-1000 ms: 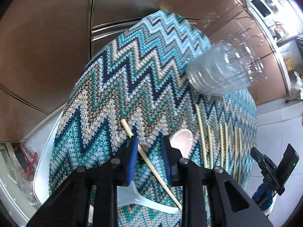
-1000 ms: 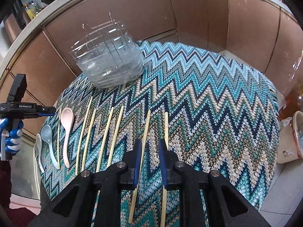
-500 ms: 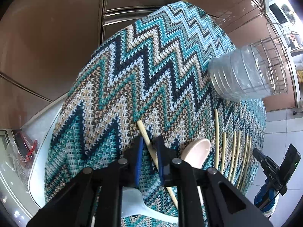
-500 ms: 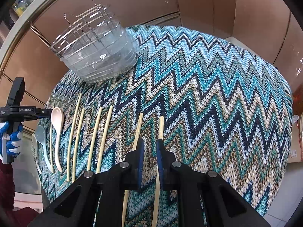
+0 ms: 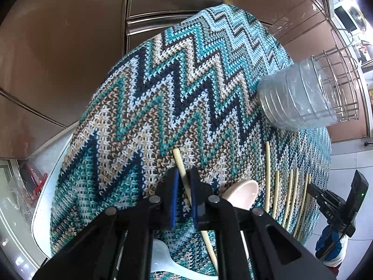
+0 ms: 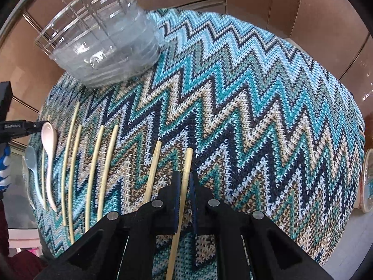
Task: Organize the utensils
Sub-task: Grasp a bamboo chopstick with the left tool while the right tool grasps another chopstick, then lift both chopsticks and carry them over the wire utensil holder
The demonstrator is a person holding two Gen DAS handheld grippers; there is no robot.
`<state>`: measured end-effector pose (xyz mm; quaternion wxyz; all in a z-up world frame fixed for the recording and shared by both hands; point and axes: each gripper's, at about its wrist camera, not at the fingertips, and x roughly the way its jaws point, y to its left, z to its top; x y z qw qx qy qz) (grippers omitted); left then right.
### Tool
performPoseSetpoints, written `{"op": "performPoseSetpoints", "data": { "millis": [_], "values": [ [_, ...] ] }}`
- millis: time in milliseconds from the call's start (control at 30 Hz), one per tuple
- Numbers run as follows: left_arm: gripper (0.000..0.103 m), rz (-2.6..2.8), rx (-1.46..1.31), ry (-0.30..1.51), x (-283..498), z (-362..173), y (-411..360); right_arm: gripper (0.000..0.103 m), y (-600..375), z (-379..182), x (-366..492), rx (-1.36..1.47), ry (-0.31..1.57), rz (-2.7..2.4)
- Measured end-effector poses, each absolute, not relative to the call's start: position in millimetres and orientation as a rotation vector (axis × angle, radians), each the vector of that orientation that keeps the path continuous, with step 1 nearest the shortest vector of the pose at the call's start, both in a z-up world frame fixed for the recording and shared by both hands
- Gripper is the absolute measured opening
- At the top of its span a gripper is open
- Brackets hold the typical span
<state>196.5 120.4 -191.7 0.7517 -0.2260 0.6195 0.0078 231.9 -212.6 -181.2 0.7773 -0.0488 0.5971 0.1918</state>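
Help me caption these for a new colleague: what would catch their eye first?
The zigzag cloth in teal and navy fills both views. Chopsticks lie in a row on it, with the left hand-held gripper shut on one chopstick beside a pink spoon, and the right hand-held gripper shut on another chopstick. A clear holder stands at the cloth's far edge.

Both wrist cameras look steeply down, close over the zigzag cloth [image 5: 186, 88]; both views share the clear rack [image 6: 100, 46] at the far side.

Home kitchen, brown cabinet doors [image 5: 58, 53], microwave [image 5: 347, 18], wire utensil rack [image 6: 98, 35]
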Motion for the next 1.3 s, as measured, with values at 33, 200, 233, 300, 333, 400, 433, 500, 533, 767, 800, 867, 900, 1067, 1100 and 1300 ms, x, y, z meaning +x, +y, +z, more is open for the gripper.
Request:
{"op": "performPoseSetpoints", "data": {
  "millis": [33, 200, 233, 300, 333, 400, 433, 500, 533, 767, 800, 867, 900, 1067, 1100, 1300],
  "values": [
    [0.009, 0.019, -0.491, 1.349, 196.1, -191.4, 119.9, 0.008, -212.0, -181.4, 232.2, -0.110, 1.291, 0.418],
    [0.008, 0.022, -0.480, 1.314, 190.4, -186.9, 117.1, 0.006, -211.2, -177.9, 223.0, -0.132, 1.251, 0.423],
    [0.008, 0.018, -0.480, 1.302, 188.4, -184.6, 116.4, 0.006, -212.4, -176.0, 219.2, -0.132, 1.239, 0.421],
    [0.008, 0.007, -0.468, 1.265, 183.7, -177.7, 115.6, 0.006, -215.9, -169.4, 208.0, -0.134, 1.205, 0.415],
    [0.008, 0.001, -0.461, 1.247, 181.6, -174.1, 115.1, 0.006, -217.0, -165.6, 202.2, -0.138, 1.188, 0.409],
    [0.008, -0.004, -0.450, 1.208, 177.4, -165.4, 115.1, 0.006, -221.0, -154.4, 190.5, -0.144, 1.147, 0.403],
    [0.008, -0.012, -0.449, 1.177, 174.0, -158.5, 115.5, 0.006, -224.7, -148.6, 184.7, -0.140, 1.125, 0.400],
    [0.007, -0.023, -0.448, 1.140, 169.5, -149.5, 116.4, 0.006, -229.4, -134.1, 171.7, -0.131, 1.073, 0.390],
    [0.006, -0.035, -0.452, 1.115, 166.5, -143.5, 116.5, 0.006, -231.9, -127.2, 166.7, -0.124, 1.056, 0.386],
    [0.005, -0.065, -0.399, 0.974, 146.2, -100.9, 110.0, 0.006, -235.0, -67.0, 130.3, -0.076, 0.888, 0.397],
    [0.005, -0.069, -0.392, 0.955, 143.8, -94.2, 109.1, 0.006, -232.0, -57.0, 126.9, -0.070, 0.859, 0.407],
    [0.005, -0.083, -0.384, 0.916, 138.6, -80.6, 107.0, 0.006, -224.7, -41.2, 122.8, -0.064, 0.811, 0.423],
    [0.005, -0.091, -0.379, 0.891, 135.8, -71.7, 106.0, 0.006, -219.4, -32.1, 121.0, -0.061, 0.781, 0.434],
    [0.005, -0.144, -0.383, 0.763, 132.0, -23.7, 100.2, 0.006, -197.2, 7.1, 119.8, -0.015, 0.633, 0.503],
    [0.005, -0.155, -0.381, 0.730, 133.1, -11.7, 98.1, 0.006, -192.6, 16.0, 121.1, 0.001, 0.593, 0.520],
    [0.005, -0.194, -0.358, 0.504, 148.9, 58.7, 78.9, 0.006, -173.9, 59.5, 143.1, 0.097, 0.377, 0.584]
  ]
}}
